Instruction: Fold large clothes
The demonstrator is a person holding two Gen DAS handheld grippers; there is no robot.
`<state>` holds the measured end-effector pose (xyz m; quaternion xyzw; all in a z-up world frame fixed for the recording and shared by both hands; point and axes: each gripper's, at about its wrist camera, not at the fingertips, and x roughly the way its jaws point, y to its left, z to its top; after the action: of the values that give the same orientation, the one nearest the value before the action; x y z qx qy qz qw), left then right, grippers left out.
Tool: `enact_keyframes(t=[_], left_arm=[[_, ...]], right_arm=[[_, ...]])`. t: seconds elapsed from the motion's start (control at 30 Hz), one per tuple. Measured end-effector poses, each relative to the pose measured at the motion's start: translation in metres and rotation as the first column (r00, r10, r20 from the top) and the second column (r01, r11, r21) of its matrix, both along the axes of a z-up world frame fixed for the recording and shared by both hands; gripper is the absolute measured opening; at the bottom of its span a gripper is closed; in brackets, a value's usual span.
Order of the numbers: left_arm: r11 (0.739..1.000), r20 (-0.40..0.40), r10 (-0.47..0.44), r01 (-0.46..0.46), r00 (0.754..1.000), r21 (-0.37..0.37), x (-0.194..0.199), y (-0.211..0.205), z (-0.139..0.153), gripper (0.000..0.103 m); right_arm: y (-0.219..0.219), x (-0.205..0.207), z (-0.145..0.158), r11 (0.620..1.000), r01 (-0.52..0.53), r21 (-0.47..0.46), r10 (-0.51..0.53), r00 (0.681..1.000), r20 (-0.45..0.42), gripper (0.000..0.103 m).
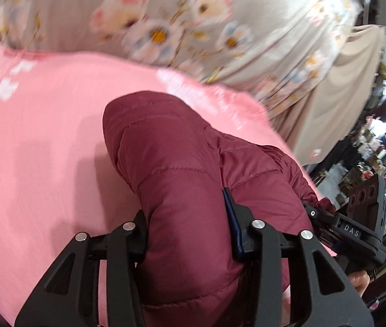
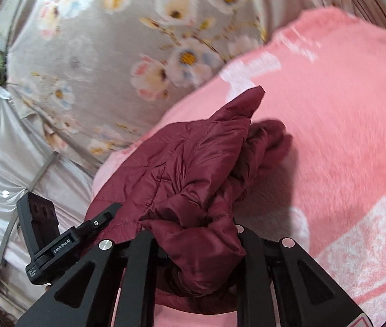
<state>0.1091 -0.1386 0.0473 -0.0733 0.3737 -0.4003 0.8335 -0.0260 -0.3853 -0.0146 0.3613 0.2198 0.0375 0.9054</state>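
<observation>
Right now you have one dark red puffy jacket (image 1: 193,179) and two grippers on it. Your left gripper (image 1: 190,234) is squeezed onto a thick roll of the jacket, with one finger pressed on each side of it. Your right gripper (image 2: 193,248) is pinching a bunched-up part of the same jacket, and the cloth spills over its two fingers, so you cannot see the tips there. Both grippers are only as wide apart as the puffy cloth between them.

The jacket lies on one pink blanket (image 1: 43,141) with white shapes printed on it. In the left view the jacket sits near the blanket's far edge, and it folds over in a round hump. In the right view one pointed corner of the jacket sticks up, and a second lump of it rests on the blanket just past that point.

Beyond the blanket's far edge you can see one grey sheet with flowers (image 1: 165,21) on it. In the right view you can count about seven big flowers on it, but they are blurry.

From the left view you can also see your right gripper's black body (image 1: 356,226) at the right side, close to the jacket. From the right view you can see the left one's black body (image 2: 48,239) at the left side.
</observation>
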Motion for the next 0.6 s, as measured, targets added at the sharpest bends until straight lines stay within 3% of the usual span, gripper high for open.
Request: enact_keyframes(t=[0.13,0.33,0.47,0.6], left_arm=[[0.998,0.142,-0.013,0.021,0.990,-0.059,-0.005,0.015,0.043,0.040],[0.992,0.330,-0.012,0.052,0.944,-0.113,0.013,0.034,0.095,0.040],[0.994,0.421,0.010,0.038,0.907,-0.106,0.039,0.048,0.112,0.040],[0.995,0.458,0.038,0.008,0.888,-0.099,0.083,0.062,0.110,0.040]], right_arm=[[0.017,-0.003,0.043,0.997,-0.009,-0.073,0.016,0.995,0.099,0.016],[0.042,0.020,0.099,0.982,0.015,-0.186,0.027,0.975,0.223,0.016],[0.061,0.059,0.124,0.963,0.035,-0.267,0.040,0.963,0.268,0.016],[0.074,0.111,0.122,0.964,0.007,-0.265,0.066,0.962,0.265,0.016]])
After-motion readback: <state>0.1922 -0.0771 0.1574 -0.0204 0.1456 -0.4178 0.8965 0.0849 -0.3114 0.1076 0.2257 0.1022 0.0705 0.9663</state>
